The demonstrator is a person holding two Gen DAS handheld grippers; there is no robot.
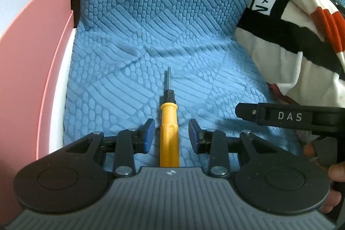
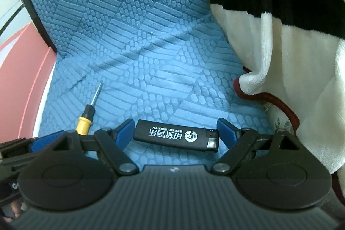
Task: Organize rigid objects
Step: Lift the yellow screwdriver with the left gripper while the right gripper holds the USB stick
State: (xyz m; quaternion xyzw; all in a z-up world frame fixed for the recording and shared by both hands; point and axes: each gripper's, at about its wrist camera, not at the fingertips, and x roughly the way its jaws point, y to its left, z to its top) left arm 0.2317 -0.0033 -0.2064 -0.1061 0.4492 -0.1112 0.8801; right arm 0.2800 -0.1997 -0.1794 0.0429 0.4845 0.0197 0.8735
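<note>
A screwdriver [image 1: 169, 139] with a yellow handle and black collar lies on the blue textured seat cushion [image 1: 151, 46], tip pointing away. My left gripper [image 1: 171, 133] straddles its handle, the blue pads [image 1: 148, 133] standing clear of it on both sides. In the right wrist view a black lighter [image 2: 175, 136] with white print sits crosswise between the blue pads [image 2: 124, 133] of my right gripper [image 2: 175, 135], each end against a pad. The screwdriver [image 2: 85, 120] shows to its left, partly hidden behind the left gripper's finger [image 2: 43, 140].
A pink box [image 1: 32, 57] with a white inside stands against the cushion's left edge. A white, black and red blanket [image 1: 291, 36] is heaped on the right. The right gripper's black body [image 1: 280, 116] and a hand [image 1: 336, 186] reach in at the right.
</note>
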